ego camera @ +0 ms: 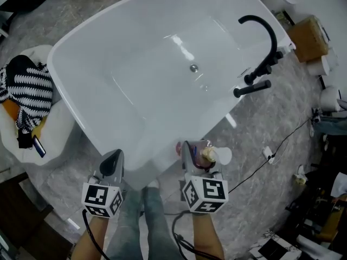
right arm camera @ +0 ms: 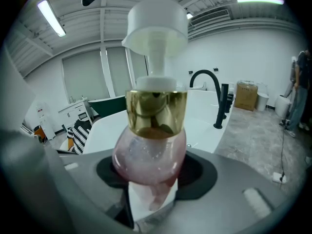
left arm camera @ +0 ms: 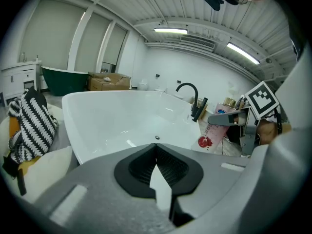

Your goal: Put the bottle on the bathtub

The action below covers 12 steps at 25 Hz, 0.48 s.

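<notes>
bottle (right arm camera: 148, 155): lower body hidden by fingers (right arm camera: 229, 184) | bathtub (ego camera: 81, 42): far rim cut off

Two grey hand-held grippers, cabled, over jeans.
In the head view the left gripper (ego camera: 115, 156) sits at seven o'clock and the right gripper (ego camera: 196, 151) at five o'clock. Both have smooth grey shells with black ribbed pads (left arm camera: 170, 167). Each carries a white cube (ego camera: 102, 198) printed with black square markers, and a black cable (ego camera: 91, 233) trails from each. Blue-grey jeans (ego camera: 145, 221) show at six o'clock.
</notes>
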### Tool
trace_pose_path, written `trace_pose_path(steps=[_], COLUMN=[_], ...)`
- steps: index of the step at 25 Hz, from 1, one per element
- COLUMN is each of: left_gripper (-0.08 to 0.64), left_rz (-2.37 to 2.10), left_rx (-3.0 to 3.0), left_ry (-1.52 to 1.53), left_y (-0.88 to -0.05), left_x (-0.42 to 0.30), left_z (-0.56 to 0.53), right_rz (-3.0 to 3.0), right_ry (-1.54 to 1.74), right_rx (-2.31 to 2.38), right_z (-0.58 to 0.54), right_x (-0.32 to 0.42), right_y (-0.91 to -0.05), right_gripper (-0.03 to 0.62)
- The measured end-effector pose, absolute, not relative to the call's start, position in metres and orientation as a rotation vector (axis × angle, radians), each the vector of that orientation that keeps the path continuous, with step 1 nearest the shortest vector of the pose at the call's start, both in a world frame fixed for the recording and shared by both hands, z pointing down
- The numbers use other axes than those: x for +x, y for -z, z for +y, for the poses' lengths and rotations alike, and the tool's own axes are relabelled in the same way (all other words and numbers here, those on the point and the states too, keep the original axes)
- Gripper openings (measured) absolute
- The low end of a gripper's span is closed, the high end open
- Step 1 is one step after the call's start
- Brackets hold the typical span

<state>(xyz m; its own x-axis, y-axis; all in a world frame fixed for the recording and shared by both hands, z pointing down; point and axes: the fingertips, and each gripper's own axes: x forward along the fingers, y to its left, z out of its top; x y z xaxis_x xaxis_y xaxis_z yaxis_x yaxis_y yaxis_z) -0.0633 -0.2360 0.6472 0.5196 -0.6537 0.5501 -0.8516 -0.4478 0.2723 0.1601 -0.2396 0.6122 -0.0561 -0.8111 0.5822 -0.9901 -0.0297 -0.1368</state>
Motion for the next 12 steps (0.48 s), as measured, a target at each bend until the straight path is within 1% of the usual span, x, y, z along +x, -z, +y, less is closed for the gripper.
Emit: trace_pose_path(steps=[12], left_gripper=[0.008], left_rz=[-1.213], left_rx=[2.234], left_ry=[-0.512], left_y=[-0.6535], left_x=[-0.0598], left_z=[-0.2295], right_rz=[-1.891], right_ry=[-0.754], right_rx=[1.881], right_z=[-0.2411], right_x=[0.1581], right_y=[-0.6132], right_gripper=[0.224])
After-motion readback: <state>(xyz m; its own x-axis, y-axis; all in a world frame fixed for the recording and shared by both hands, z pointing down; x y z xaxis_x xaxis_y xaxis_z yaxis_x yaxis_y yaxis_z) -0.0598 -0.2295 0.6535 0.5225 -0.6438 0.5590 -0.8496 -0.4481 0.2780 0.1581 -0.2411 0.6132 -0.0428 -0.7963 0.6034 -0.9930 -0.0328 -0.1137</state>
